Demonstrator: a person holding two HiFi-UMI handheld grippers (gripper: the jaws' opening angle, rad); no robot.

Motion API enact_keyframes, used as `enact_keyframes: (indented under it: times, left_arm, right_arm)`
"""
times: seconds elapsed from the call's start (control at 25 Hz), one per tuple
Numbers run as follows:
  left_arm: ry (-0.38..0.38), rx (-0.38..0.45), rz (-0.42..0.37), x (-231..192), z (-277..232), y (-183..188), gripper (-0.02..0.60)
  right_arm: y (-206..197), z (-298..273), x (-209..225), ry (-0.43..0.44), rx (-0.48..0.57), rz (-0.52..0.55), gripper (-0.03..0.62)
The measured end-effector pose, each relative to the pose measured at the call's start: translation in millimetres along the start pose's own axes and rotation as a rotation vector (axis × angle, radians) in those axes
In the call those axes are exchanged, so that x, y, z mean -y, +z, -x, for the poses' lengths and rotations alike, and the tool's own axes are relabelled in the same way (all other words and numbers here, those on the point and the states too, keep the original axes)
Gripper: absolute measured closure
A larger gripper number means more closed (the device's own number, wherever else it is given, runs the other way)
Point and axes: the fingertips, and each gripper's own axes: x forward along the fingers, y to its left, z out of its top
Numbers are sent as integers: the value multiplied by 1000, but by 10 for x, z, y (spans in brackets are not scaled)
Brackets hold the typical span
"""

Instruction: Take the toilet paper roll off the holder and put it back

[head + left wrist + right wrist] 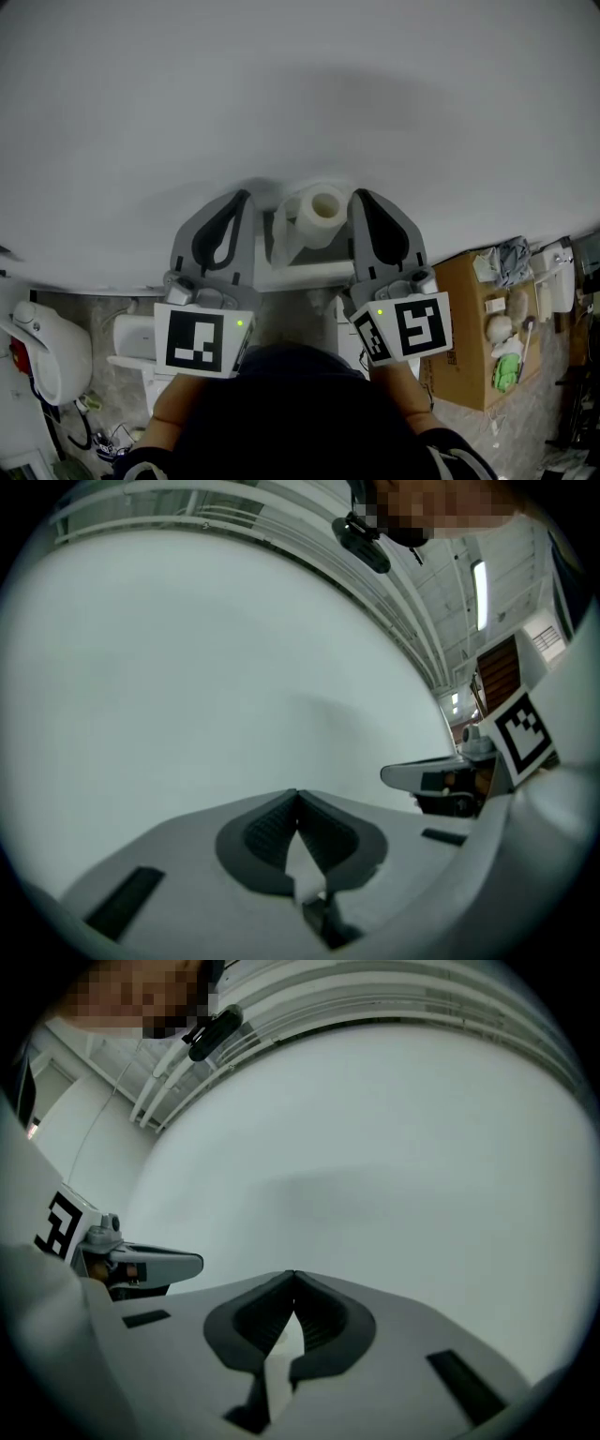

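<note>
We face a smooth, matte white wall (300,84). Low on our right stands a brown cardboard box (461,319). Our left gripper (246,195) and right gripper (356,193) are grey moulded plastic with ribbed dark pads, and both have their jaws pressed fully together on nothing. Between their tips the toilet paper roll (317,212), a soft white cylinder with a hollow core, sits on its white holder (279,234) against the wall.

The left gripper (246,197) and right gripper (359,195) are pale grey shells with dark ribbed pads (265,832) inside. Each carries a white cube (202,342) with black square markers and a small green light (240,323). The person wears a dark top (291,412).
</note>
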Motion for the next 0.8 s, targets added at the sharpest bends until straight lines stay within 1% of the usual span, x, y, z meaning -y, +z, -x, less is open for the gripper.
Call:
enact_keyframes:
  times: [0.12, 0.24, 0.4, 0.52, 0.8]
  left_arm:
    - [7, 16, -9, -6, 17, 84, 580]
    - [8, 5, -17, -14, 37, 95, 581]
    - [4, 18, 2, 3, 16, 159, 581]
    - [7, 38, -34, -45, 3, 211, 581]
    - [26, 42, -50, -137, -7, 244, 581]
  right_arm:
    - [38, 32, 24, -20, 2, 19, 579]
    - [94, 56, 37, -31, 4, 38, 579]
    - [146, 80, 83, -46, 7, 59, 579]
    - [168, 94, 137, -61, 4, 67, 579]
    - [186, 131, 293, -105, -7, 84, 579]
